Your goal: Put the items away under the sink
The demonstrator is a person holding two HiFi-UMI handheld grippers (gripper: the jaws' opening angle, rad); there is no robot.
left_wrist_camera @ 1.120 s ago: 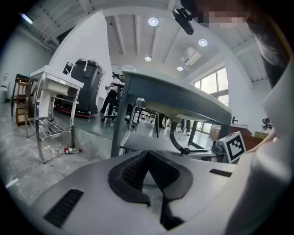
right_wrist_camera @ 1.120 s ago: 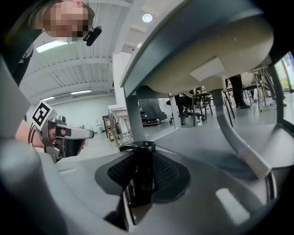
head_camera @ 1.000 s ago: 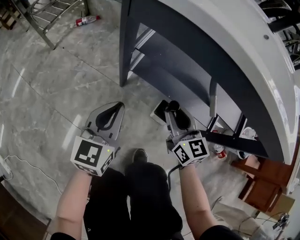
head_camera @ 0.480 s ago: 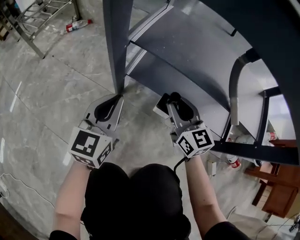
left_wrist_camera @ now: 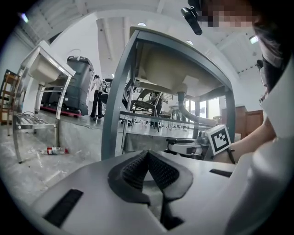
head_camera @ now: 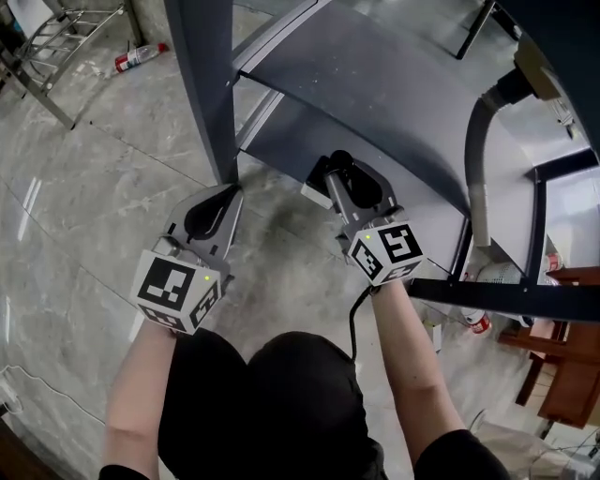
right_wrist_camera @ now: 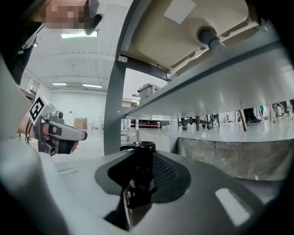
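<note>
My right gripper is shut on a small black bottle with a black cap and a white side, held just in front of the lower grey shelf of the sink stand. In the right gripper view the bottle stands upright between the pads, its round cap at the jaw tips. My left gripper hangs to its left, beside the stand's grey front leg. Its pads meet with nothing between them.
A second grey shelf lies above the lower one. A grey drain hose drops from the sink at the right. A plastic bottle and a metal rack are on the marble floor at the far left. Small bottles lie by the right frame.
Both grippers have come down and in toward the lower shelf, the bottle still in the right one. The head view has dropped from above the sink top to under it.
</note>
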